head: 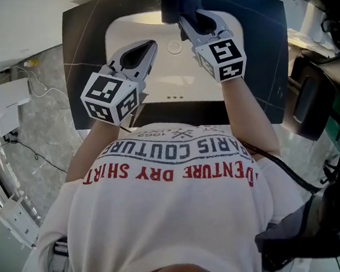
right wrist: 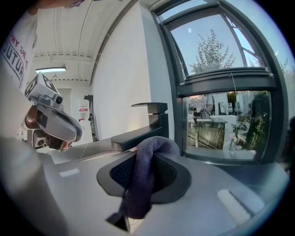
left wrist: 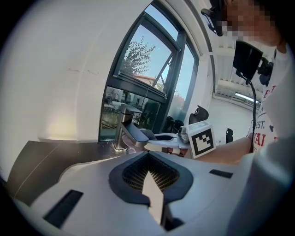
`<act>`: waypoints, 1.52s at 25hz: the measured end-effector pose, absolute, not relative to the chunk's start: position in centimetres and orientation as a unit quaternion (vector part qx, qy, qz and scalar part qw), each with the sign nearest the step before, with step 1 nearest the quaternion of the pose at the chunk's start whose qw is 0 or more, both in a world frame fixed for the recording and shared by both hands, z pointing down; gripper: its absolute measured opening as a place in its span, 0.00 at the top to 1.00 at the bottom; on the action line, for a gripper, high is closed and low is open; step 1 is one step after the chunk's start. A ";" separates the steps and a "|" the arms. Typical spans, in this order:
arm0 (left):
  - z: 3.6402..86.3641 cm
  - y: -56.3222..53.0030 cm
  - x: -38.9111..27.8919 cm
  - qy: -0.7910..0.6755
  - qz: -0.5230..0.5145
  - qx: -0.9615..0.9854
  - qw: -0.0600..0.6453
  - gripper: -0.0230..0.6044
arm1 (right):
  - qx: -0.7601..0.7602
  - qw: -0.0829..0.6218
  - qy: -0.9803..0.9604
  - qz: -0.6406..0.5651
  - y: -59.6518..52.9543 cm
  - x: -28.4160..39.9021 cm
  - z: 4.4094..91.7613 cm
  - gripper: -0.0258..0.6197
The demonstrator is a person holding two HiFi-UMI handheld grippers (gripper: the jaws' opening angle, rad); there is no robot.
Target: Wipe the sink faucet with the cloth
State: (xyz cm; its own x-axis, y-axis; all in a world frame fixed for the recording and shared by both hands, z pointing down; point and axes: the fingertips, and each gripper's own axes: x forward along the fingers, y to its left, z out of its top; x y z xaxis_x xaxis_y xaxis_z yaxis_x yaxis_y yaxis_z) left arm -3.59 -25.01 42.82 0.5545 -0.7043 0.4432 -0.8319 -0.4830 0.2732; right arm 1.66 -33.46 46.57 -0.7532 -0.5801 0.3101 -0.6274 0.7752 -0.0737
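While your right gripper (head: 191, 19) pinches the cloth (right wrist: 146, 175) lengthwise in its jaws at the faucet (right wrist: 146, 126), whose spout points over the sink (head: 123, 31), your left gripper (head: 144, 51) hovers beside it, jaws together and empty.

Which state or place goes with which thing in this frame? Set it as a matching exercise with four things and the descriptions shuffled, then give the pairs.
Things
1. left claw
2. right claw
3. faucet
4. sink

Descriptions
A. white, set in a dark counter
B. shut on the dark cloth
C. shut with nothing between its jaws, held over the basin
D. grey metal, spout right beside the cloth

Pairs: 1-C, 2-B, 3-D, 4-A
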 end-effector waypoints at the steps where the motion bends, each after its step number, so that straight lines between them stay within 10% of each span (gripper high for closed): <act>1: 42.8 -24.8 -3.3 -0.450 0.136 0.851 0.233 0.96 | 0.322 0.134 -0.933 0.087 -32.8 1.8 46.5 0.85; 38: 40.9 -29.1 -3.1 -0.446 0.142 0.853 0.229 0.96 | 0.417 0.062 -0.903 0.089 -41.2 3.1 38.3 0.85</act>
State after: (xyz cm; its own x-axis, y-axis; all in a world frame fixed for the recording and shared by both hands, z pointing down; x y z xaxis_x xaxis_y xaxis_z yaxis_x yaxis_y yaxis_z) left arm -3.07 -29.11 40.86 0.5619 -0.6957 0.4475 -0.8263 -0.4973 0.2643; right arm 3.06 -41.15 38.32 -0.6451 -0.7410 0.1864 -0.7632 0.6368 -0.1099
